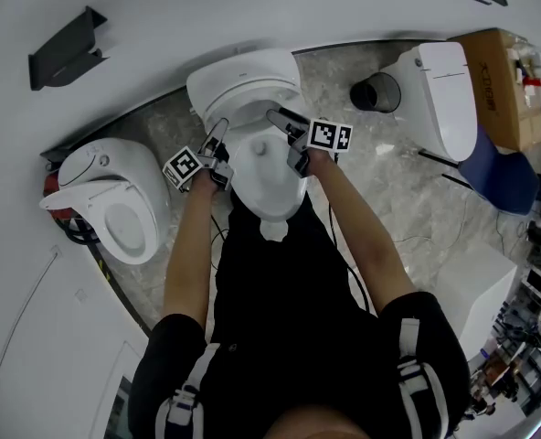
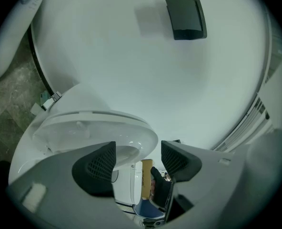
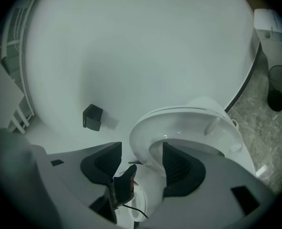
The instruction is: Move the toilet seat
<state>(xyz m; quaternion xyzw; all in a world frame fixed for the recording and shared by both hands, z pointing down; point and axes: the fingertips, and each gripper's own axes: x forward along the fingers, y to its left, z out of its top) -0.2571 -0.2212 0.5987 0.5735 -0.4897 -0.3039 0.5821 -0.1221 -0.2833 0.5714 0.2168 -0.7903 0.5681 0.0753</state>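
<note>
The white toilet seat (image 1: 250, 108) is tilted up off the bowl (image 1: 270, 190) of the middle toilet, right in front of the person. Its underside with small bumpers shows in both gripper views. My left gripper (image 1: 217, 146) is at the seat's left edge. In the left gripper view the seat's rim (image 2: 103, 128) runs between the dark pads (image 2: 97, 167) of the left gripper (image 2: 138, 162), which is shut on it. My right gripper (image 1: 287, 128) is at the seat's right edge. There the seat's ring (image 3: 188, 120) passes between the jaws of the right gripper (image 3: 142, 163), which is also shut on it.
A second toilet (image 1: 115, 199) with its seat down stands at the left, and a third (image 1: 440, 90) at the right beside a black bin (image 1: 376, 91) and a cardboard box (image 1: 499, 76). A black holder (image 1: 65, 48) hangs on the white wall. A white box (image 1: 476, 291) stands at lower right.
</note>
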